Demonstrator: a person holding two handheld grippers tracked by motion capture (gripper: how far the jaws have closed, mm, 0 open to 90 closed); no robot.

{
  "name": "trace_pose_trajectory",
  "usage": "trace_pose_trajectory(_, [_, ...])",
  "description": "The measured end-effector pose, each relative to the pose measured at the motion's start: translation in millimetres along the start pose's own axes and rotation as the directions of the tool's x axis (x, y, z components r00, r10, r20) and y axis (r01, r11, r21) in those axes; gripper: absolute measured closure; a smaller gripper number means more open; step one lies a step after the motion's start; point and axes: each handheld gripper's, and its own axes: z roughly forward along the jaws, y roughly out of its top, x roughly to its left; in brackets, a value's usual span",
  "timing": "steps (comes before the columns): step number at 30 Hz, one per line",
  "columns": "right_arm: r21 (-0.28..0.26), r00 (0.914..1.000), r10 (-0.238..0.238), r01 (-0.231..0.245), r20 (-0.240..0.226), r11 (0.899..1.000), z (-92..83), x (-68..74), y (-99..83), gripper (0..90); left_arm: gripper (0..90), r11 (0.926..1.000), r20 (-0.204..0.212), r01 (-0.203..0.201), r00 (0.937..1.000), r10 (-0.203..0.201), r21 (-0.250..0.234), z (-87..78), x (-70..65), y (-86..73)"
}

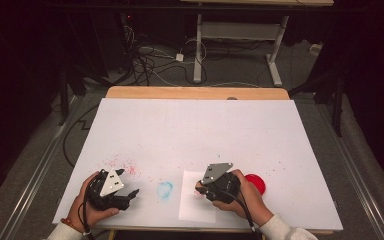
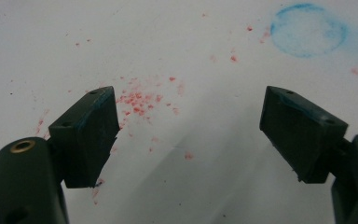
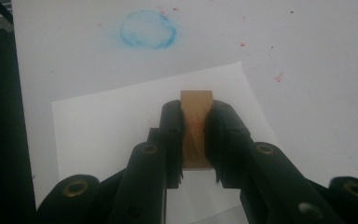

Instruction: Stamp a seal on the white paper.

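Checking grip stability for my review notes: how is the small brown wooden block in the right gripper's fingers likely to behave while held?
The small brown wooden block looks rigid, so it probably won't bend. Its flat sides sit squarely between the right gripper fingers, so slipping seems unlikely. Being small, it is probably light.

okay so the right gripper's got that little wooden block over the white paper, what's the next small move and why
Probably lower the wooden block straight down onto the white paper. The right gripper is shut on it above the sheet, red traces mark its face, and a red pad sits beside that hand, so it looks like a stamp ready to press.
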Motion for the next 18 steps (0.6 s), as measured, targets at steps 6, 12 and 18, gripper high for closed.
trace_pose_trajectory(6, [-0.014, 0.9998, 0.005, -0.004, 0.018, 1.0, -13.6, -4.7, -0.5, 75.7, 18.7, 0.9999, -0.004, -0.009, 0.9999, 0.009, -0.009, -0.3, 1.6, 0.1])
trace_pose_trajectory(12, [-0.022, 0.9993, 0.018, -0.017, 0.033, 1.0, -27.2, -14.3, -4.1, 75.7, 18.9, 0.9999, -0.003, 0.016, 0.9999, -0.016, -0.007, -0.3, 3.6, -1.7])
trace_pose_trajectory(18, [-0.045, 0.9976, 0.033, -0.03, 0.061, 0.999, -41.1, -21.2, -7.3, 75.7, 19.2, 0.9999, 0.0, 0.017, 0.9999, -0.017, -0.004, 0.8, 4.5, -2.3])
